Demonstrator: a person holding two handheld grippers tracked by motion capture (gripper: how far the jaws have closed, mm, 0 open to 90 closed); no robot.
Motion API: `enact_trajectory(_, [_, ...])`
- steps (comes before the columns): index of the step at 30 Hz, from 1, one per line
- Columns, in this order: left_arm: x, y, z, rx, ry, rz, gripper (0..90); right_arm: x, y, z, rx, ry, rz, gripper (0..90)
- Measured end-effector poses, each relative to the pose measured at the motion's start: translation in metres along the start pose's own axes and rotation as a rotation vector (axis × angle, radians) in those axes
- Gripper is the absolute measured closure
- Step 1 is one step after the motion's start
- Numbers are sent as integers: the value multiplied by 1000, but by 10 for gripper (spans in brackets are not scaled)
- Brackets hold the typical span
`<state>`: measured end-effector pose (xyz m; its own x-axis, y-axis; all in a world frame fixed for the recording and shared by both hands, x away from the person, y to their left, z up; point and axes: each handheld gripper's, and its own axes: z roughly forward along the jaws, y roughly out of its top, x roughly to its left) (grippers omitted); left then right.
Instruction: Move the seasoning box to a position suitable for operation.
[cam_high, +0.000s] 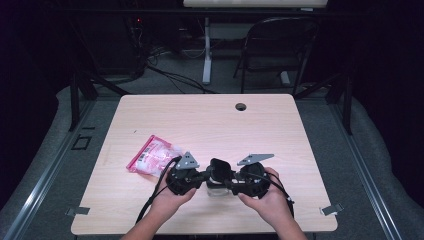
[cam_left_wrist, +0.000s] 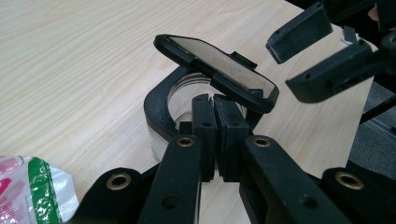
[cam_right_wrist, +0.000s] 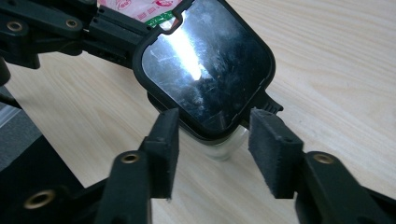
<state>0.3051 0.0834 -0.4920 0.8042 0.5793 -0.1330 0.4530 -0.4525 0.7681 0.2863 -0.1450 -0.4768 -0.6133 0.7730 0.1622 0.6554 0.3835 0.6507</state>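
A small clear jar (cam_high: 218, 189) with a black collar (cam_left_wrist: 156, 107) stands near the table's front edge, its hinged black lid (cam_left_wrist: 219, 70) tilted up and open. My left gripper (cam_left_wrist: 216, 135) is shut on the near side of the jar's collar. My right gripper (cam_right_wrist: 215, 140) stands open, its pads (cam_right_wrist: 273, 149) on either side of the lid's (cam_right_wrist: 205, 60) lower edge without touching it. From above, the left gripper (cam_high: 205, 176) and right gripper (cam_high: 231, 182) meet at the jar from opposite sides. The right gripper (cam_left_wrist: 285, 65) also appears beyond the lid in the left gripper view.
A pink and white plastic pouch (cam_high: 154, 155) lies on the wooden table (cam_high: 210, 120) left of my left hand. A cable hole (cam_high: 241, 106) sits near the far edge. A folding chair (cam_high: 280, 45) stands behind the table.
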Motion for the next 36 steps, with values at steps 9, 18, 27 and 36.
enact_trajectory(9, [-3, 8, -1, 3, -2, 9, 864, 7, 0, 6, -7, -9, -31, 477])
enact_trajectory(18, [-4, 12, 0, 0, -4, 14, 852, 14, 4, 14, -22, -41, -47, 471])
enact_trajectory(27, [-4, 12, 0, -5, 3, 14, 822, 13, 5, 13, -10, -46, -50, 489])
enact_trajectory(36, [2, 8, 5, -1, 37, -3, 728, 11, 5, 12, -16, -35, -39, 508])
